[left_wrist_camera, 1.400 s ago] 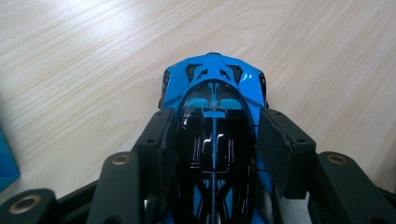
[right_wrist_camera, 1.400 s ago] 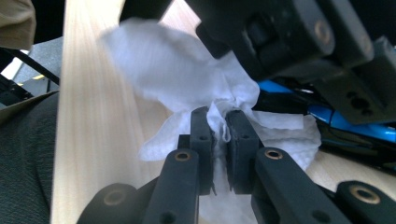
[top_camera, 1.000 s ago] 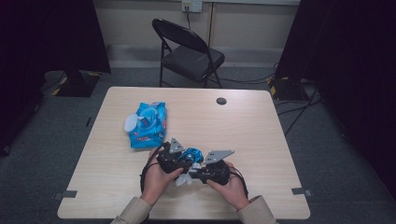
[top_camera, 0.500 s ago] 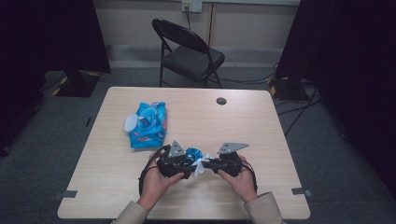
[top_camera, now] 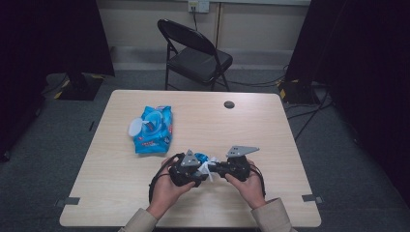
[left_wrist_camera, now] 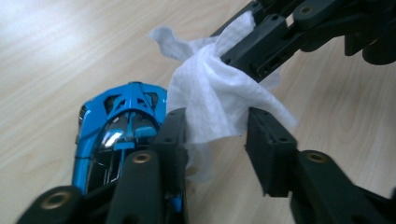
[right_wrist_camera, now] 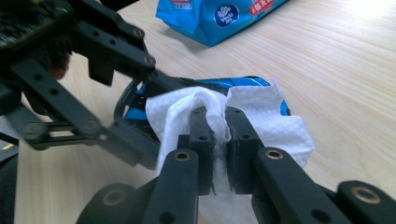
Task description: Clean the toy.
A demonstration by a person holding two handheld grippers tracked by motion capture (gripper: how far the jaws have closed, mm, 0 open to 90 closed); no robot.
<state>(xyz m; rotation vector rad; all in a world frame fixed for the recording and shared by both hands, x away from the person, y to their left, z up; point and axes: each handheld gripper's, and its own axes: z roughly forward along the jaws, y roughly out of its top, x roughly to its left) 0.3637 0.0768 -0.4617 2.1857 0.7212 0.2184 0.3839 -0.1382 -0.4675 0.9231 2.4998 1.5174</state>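
Near the counter's (top_camera: 121,193) front edge, about midway along it, a blue toy car (left_wrist_camera: 119,128) lies between both tongs. Its long axis runs roughly toward the back edge; which end is the nose cannot be told. Right tongs (right_wrist_camera: 218,119) are pressed together on a white wipe (right_wrist_camera: 261,123) draped over the car. Left tongs (left_wrist_camera: 215,130) stand spread around the wipe. A wipe pack (top_camera: 153,128) lies toward the back-left.

A blue pack of wet wipes (top_camera: 152,129) is lying on the light wooden tabletop (top_camera: 270,140), up and to the left of the left gripper (top_camera: 200,170), its white lid flipped open. A small dark round disc (top_camera: 229,104) is sitting farther off beyond the right gripper (top_camera: 212,170). A black folding chair (top_camera: 193,54) is standing behind the tabletop, with cables (top_camera: 300,104) trailing over the grey floor (top_camera: 358,159).
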